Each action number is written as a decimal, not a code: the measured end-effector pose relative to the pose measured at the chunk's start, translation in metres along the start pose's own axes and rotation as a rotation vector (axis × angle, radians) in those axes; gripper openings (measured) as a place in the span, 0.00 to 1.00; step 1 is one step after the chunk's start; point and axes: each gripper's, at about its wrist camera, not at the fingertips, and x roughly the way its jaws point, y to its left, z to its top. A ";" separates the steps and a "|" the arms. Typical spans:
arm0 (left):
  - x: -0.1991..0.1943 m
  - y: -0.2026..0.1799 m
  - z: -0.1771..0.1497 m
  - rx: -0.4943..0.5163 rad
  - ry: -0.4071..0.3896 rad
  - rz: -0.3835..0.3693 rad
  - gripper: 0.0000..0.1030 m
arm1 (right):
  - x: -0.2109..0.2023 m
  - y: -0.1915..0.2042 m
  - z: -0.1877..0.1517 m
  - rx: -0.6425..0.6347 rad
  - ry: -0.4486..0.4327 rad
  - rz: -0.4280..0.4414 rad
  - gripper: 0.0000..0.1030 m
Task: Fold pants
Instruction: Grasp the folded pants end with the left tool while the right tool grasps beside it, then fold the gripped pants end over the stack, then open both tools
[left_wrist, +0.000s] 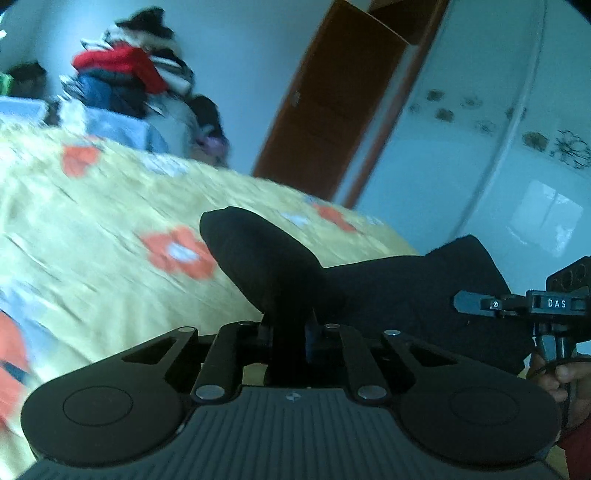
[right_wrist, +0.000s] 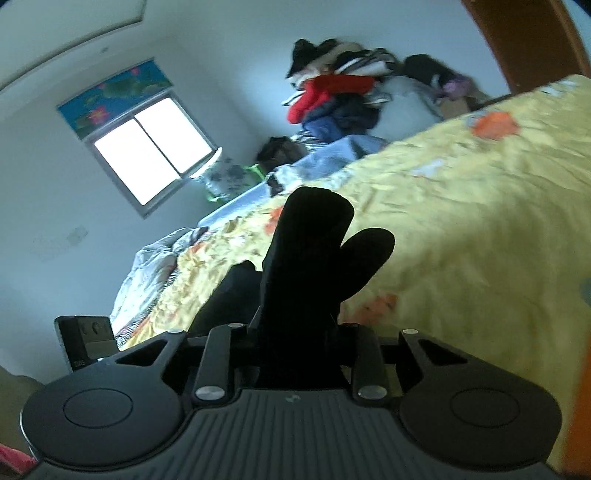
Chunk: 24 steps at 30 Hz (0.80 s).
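The black pants (left_wrist: 406, 295) hang lifted above the yellow flowered bed cover (left_wrist: 110, 221). My left gripper (left_wrist: 290, 326) is shut on one bunched end of them, and a fold of the cloth sticks up past its fingers. In the right wrist view, my right gripper (right_wrist: 295, 332) is shut on another bunch of the black pants (right_wrist: 306, 243), which stands up in two lobes and hides the fingertips. From the left wrist view the right gripper (left_wrist: 517, 306) shows at the right edge, held by a hand (left_wrist: 569, 376), with black cloth stretched between the two grippers.
The bed cover (right_wrist: 480, 221) fills most of the right wrist view. A pile of mixed clothes (right_wrist: 340, 99) sits at the far end of the bed. A brown door (left_wrist: 332, 110) and a white wardrobe (left_wrist: 480, 147) stand beyond, and a window (right_wrist: 151, 147) is on the left wall.
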 end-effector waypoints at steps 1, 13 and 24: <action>-0.004 0.006 0.004 0.009 -0.007 0.030 0.14 | 0.009 0.002 0.002 0.000 0.002 0.009 0.26; 0.025 0.050 0.002 0.051 0.111 0.357 0.81 | 0.095 -0.009 -0.012 -0.146 0.147 -0.282 0.52; 0.043 -0.016 0.004 0.236 0.141 0.331 0.98 | 0.092 0.047 -0.004 -0.480 0.109 -0.287 0.52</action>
